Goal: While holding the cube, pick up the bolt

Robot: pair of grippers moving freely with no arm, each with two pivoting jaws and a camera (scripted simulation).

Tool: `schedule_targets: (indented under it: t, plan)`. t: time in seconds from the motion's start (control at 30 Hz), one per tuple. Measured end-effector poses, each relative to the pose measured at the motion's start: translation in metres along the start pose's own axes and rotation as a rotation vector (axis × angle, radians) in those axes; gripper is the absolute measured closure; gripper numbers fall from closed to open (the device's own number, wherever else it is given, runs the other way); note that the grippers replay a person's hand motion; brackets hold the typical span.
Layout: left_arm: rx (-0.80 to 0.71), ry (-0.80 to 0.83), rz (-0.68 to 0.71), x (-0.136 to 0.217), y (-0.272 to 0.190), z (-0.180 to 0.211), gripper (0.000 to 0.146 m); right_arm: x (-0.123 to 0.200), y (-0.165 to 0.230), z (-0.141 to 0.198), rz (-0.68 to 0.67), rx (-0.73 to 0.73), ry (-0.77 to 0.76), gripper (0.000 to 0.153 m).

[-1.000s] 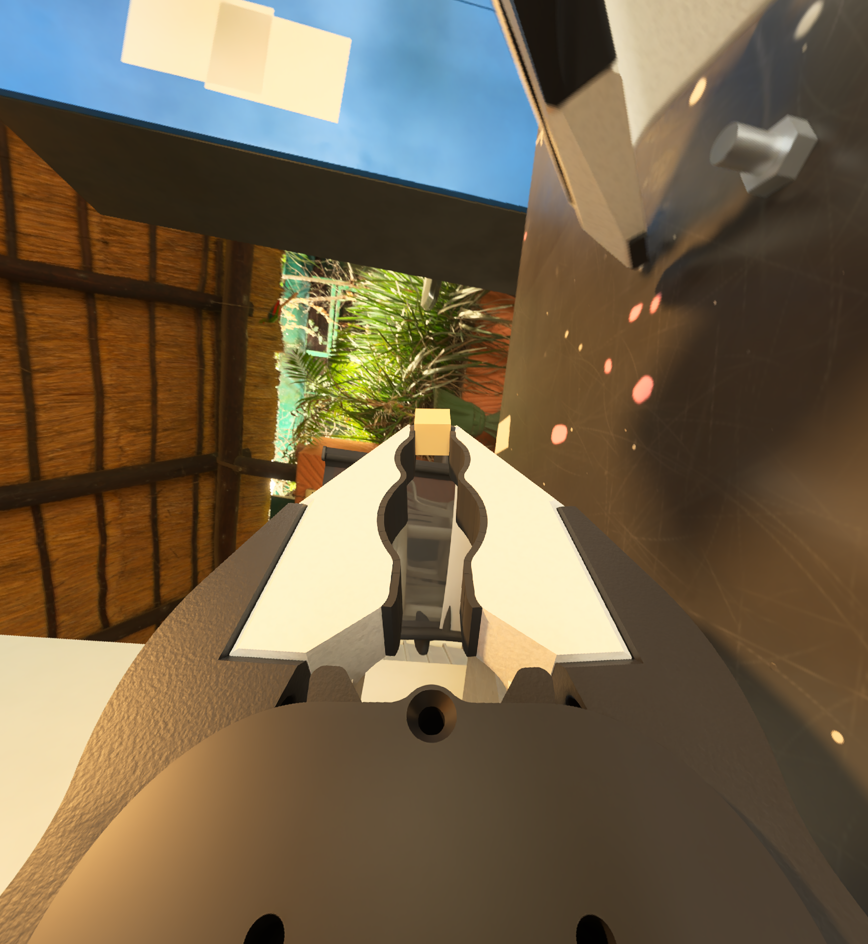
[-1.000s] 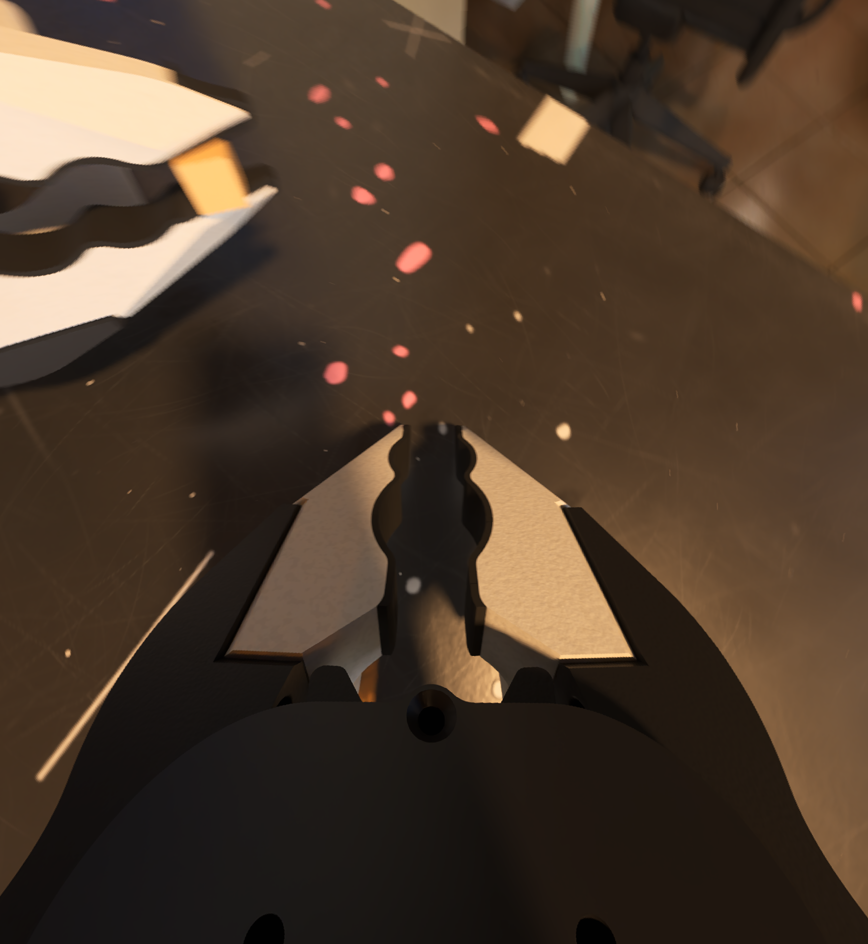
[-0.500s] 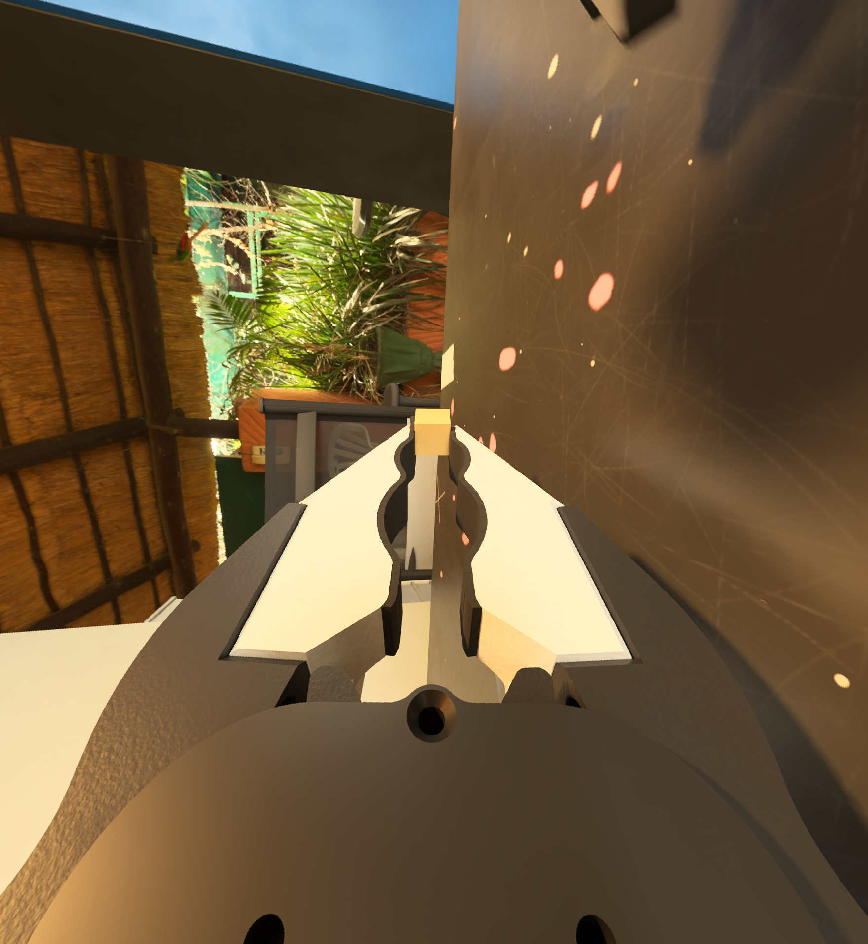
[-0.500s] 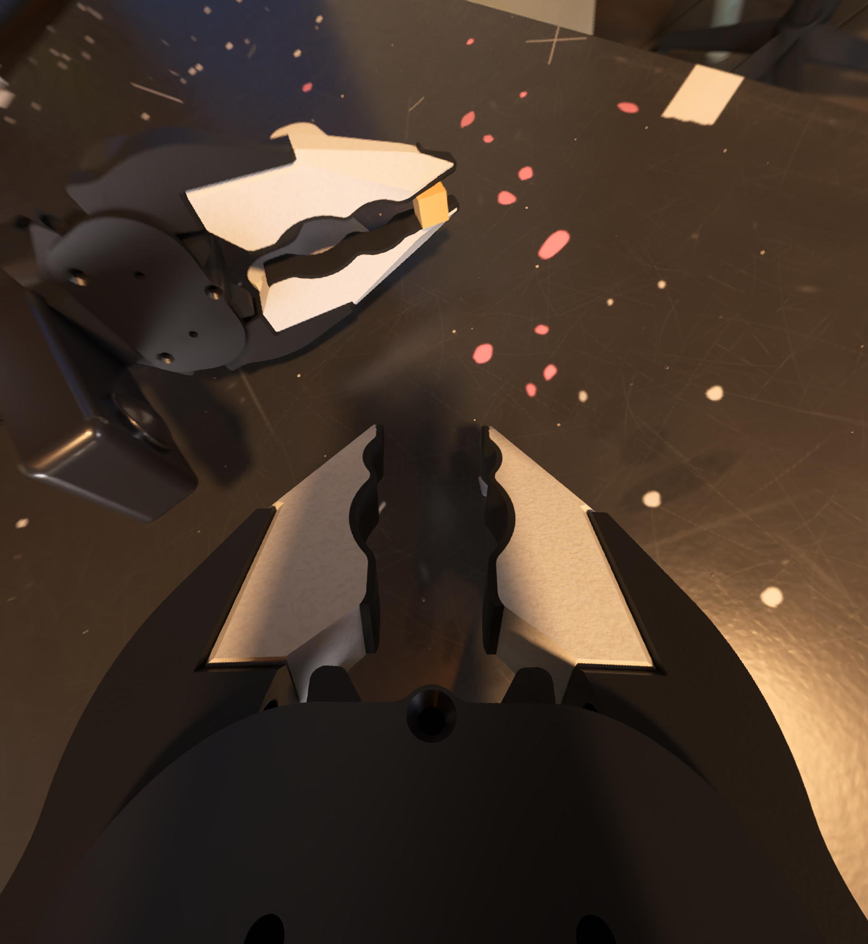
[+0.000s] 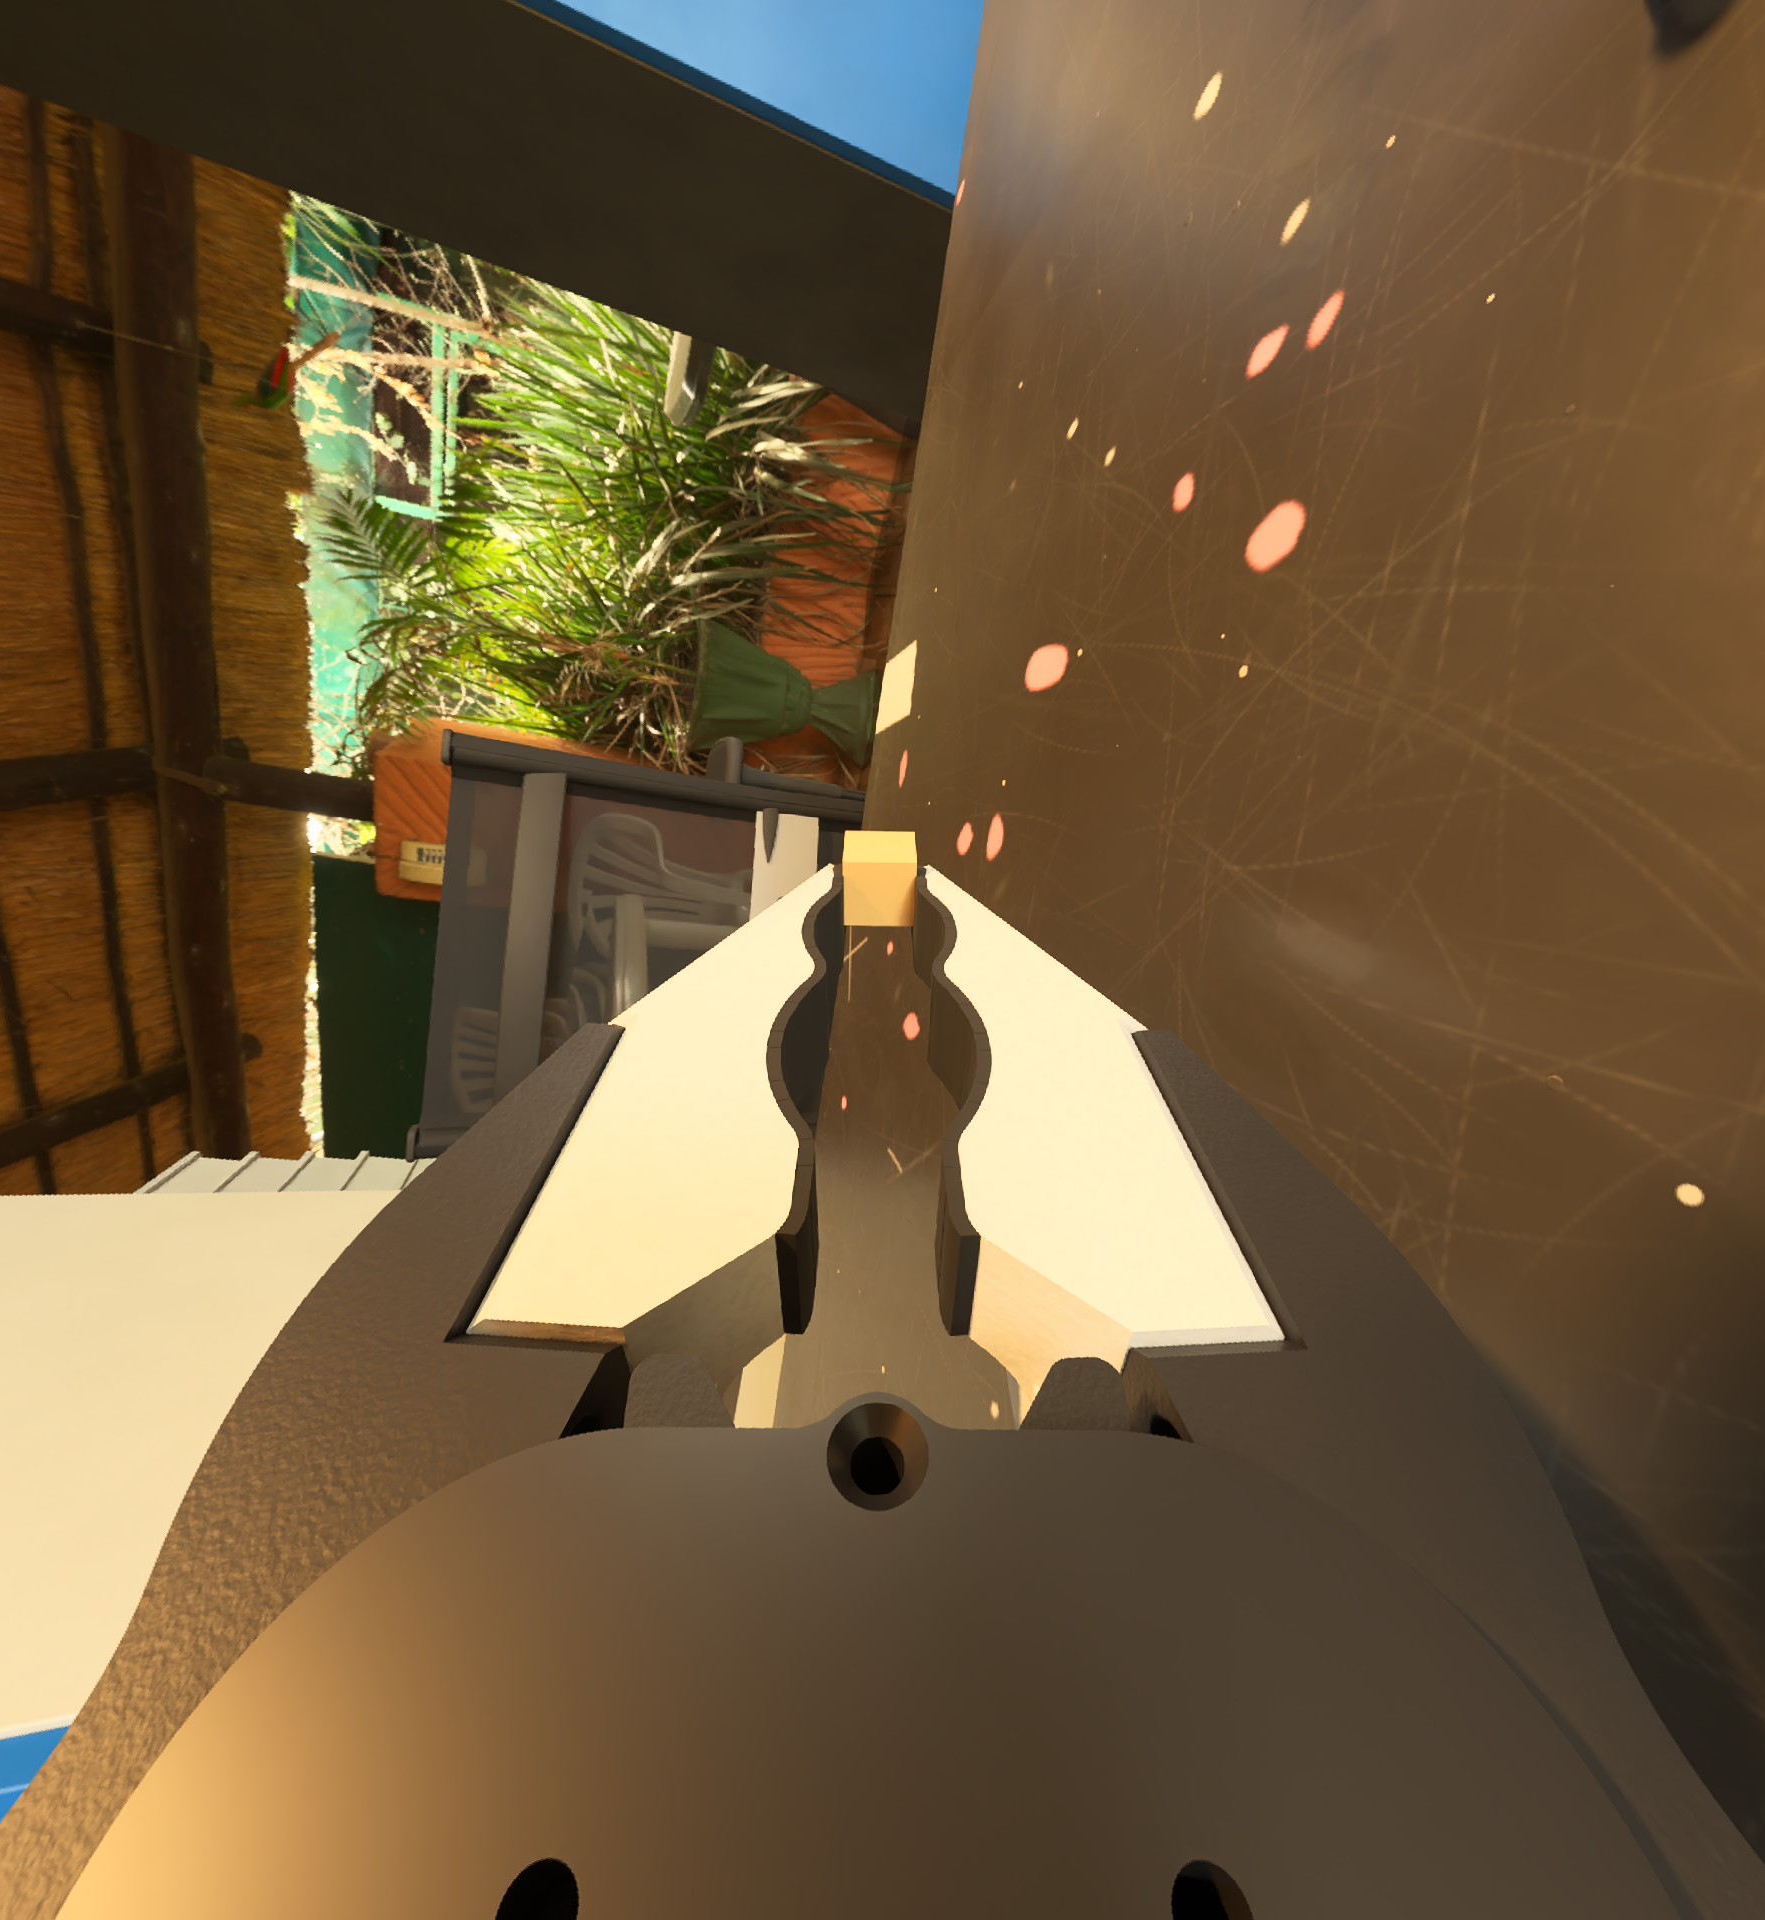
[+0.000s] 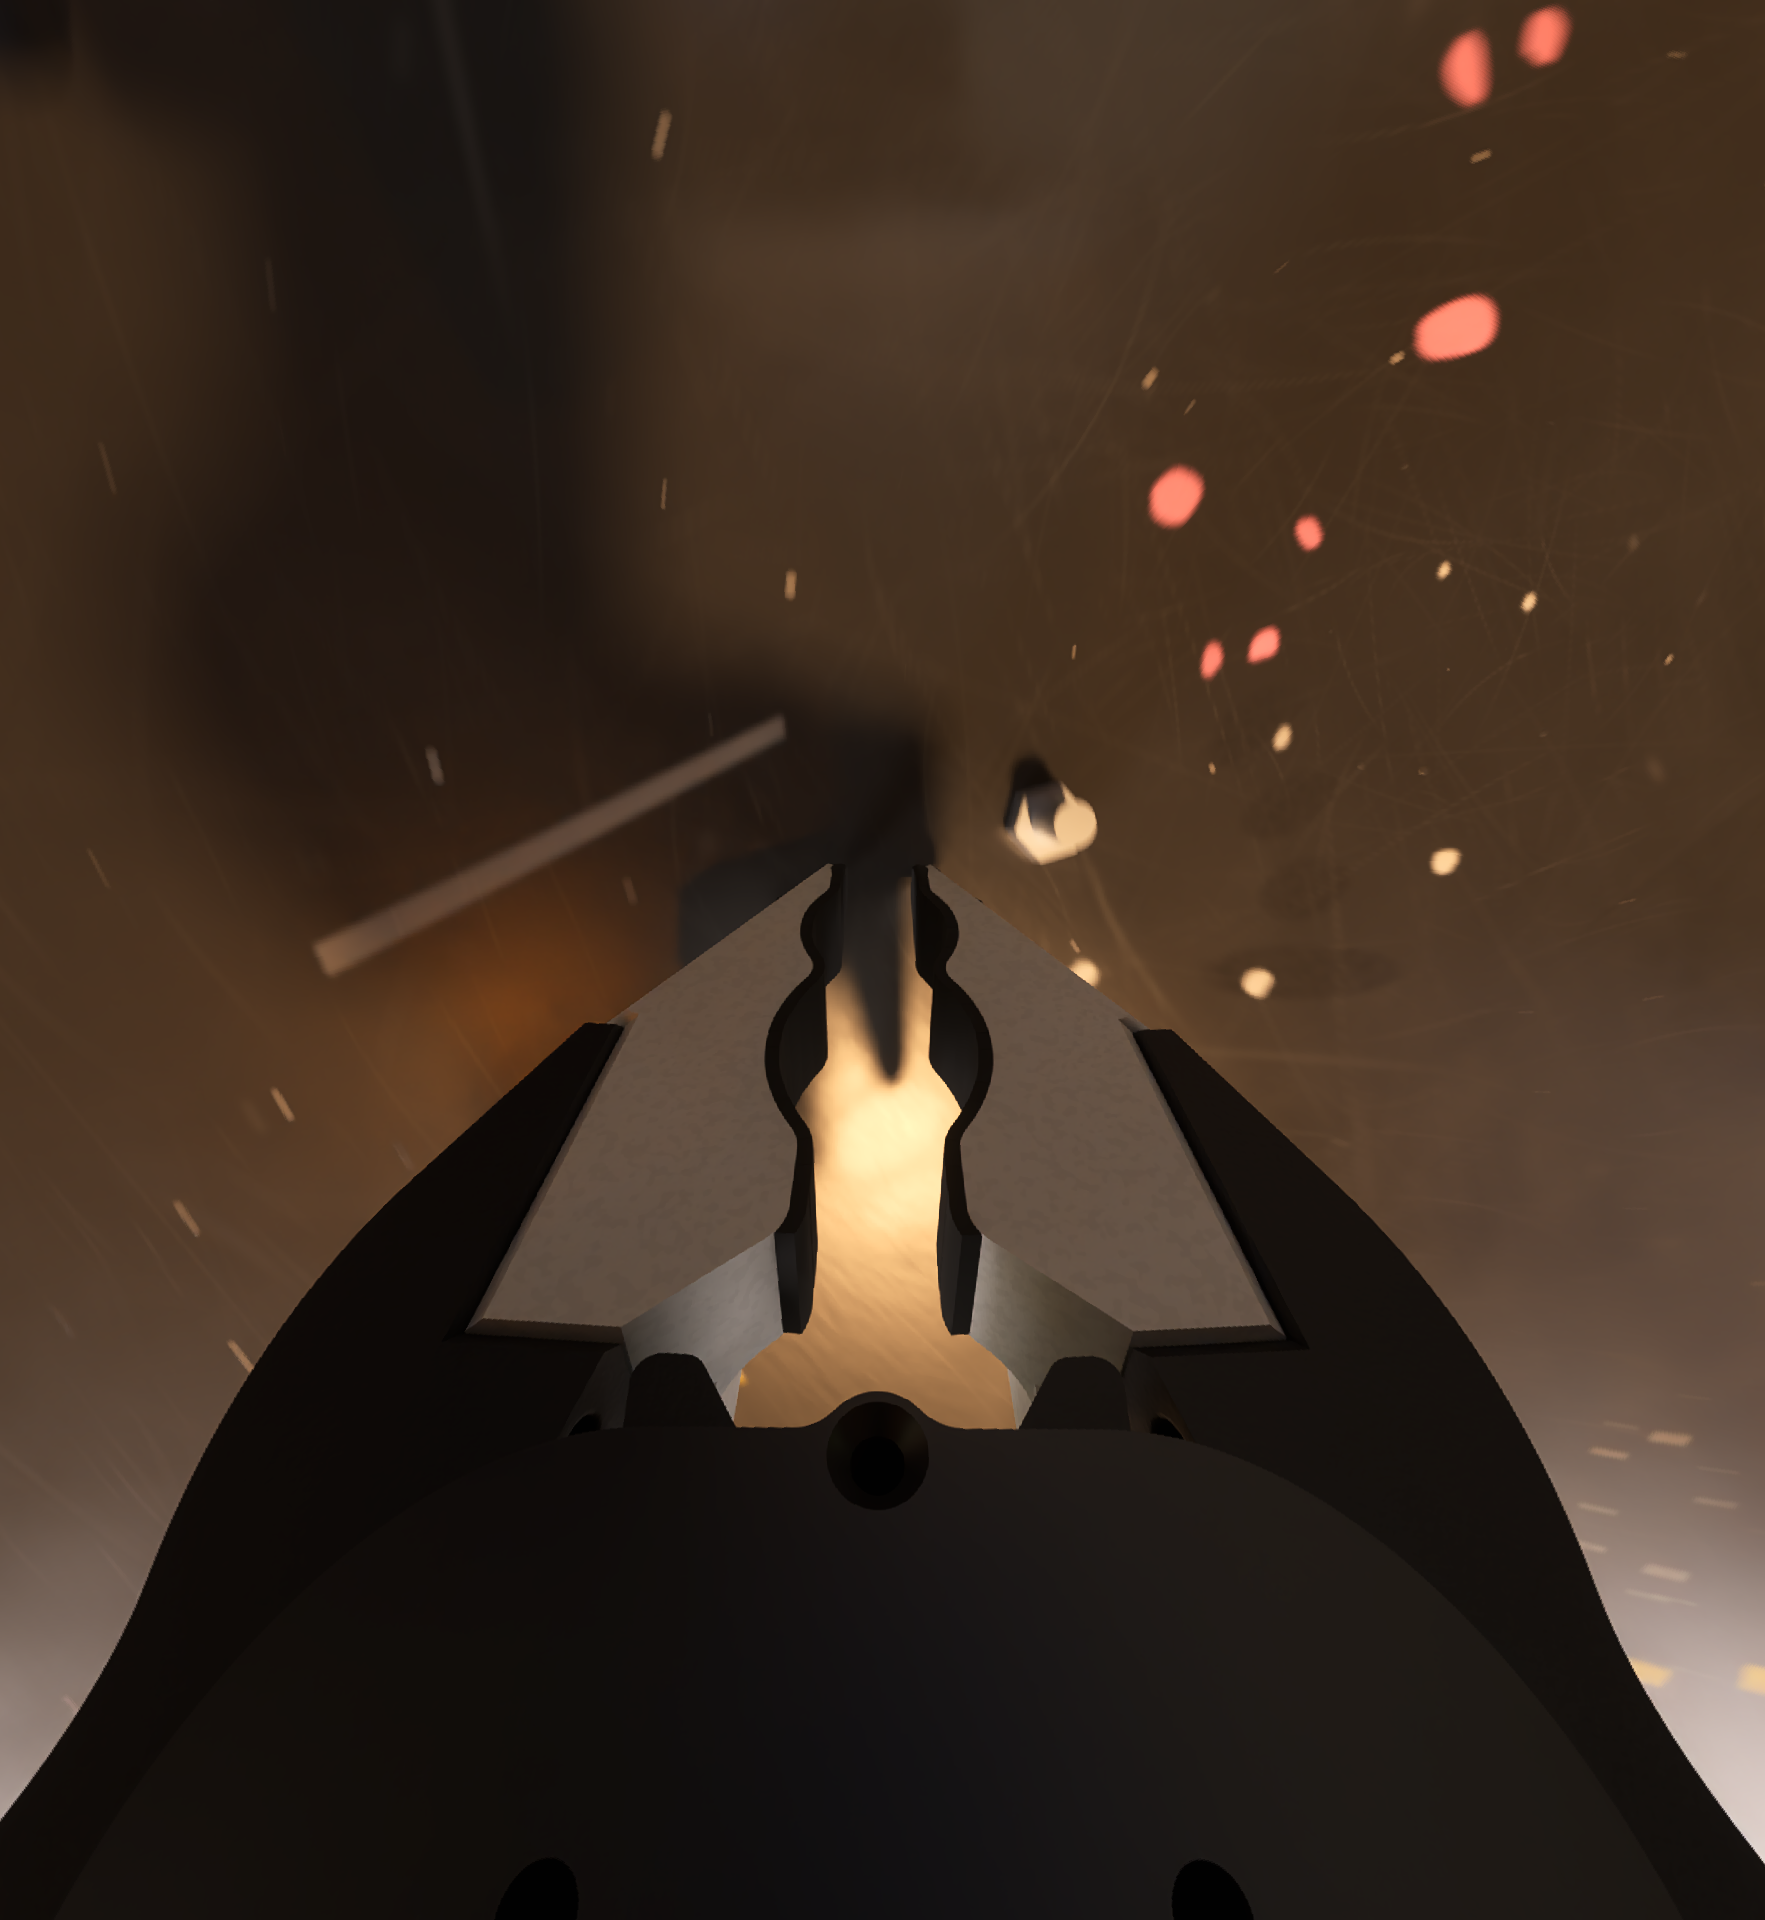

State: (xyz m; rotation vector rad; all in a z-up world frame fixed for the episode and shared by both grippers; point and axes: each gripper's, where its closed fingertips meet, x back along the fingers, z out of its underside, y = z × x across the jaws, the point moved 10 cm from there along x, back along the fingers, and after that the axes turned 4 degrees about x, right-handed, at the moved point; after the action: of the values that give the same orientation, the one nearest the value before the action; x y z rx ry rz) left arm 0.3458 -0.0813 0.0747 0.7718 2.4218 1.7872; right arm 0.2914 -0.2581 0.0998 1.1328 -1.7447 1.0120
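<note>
Since half a second ago the right tool (image 6: 876, 873) has swung away from its view of the other tool and dropped low over the dark, paint-speckled counter (image 6: 1480, 1091), its jaws narrowed to a slim gap with nothing between them. The left tool (image 5: 878, 883) has barely shifted; it stays clamped on the small tan cube (image 5: 878, 878) at its fingertips, tilted alongside the counter. In the right wrist view a pale strip (image 6: 545, 847) lies to the left, and the bolt (image 6: 1049, 821) rests on the counter just right of the tips, untouched. The approach looks under way; next the right tool must widen, shift right and straddle the bolt.
</note>
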Motion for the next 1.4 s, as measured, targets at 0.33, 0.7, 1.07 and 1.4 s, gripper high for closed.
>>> schedule_targets:
  t: [0.33, 0.7, 1.07, 1.4]
  plan:
    - [-0.034, -0.074, -0.023, 0.004, 0.000, -0.002, 0.135, 0.015, -0.027, 0.004, 0.025, -0.078, -0.064, 0.126]
    - [-0.093, -0.086, -0.011, 0.007, -0.010, -0.008, 0.135, -0.014, -0.020, 0.015, 0.147, -0.212, -0.233, 0.139]
    - [-0.042, -0.155, -0.023, 0.014, -0.005, -0.016, 0.135, 0.018, -0.044, 0.060, -0.200, -0.089, -0.901, 0.139]
    - [-0.028, -0.141, 0.029, 0.012, -0.009, -0.019, 0.135, 0.013, -0.044, 0.058, -0.135, -0.065, -0.847, 0.139]
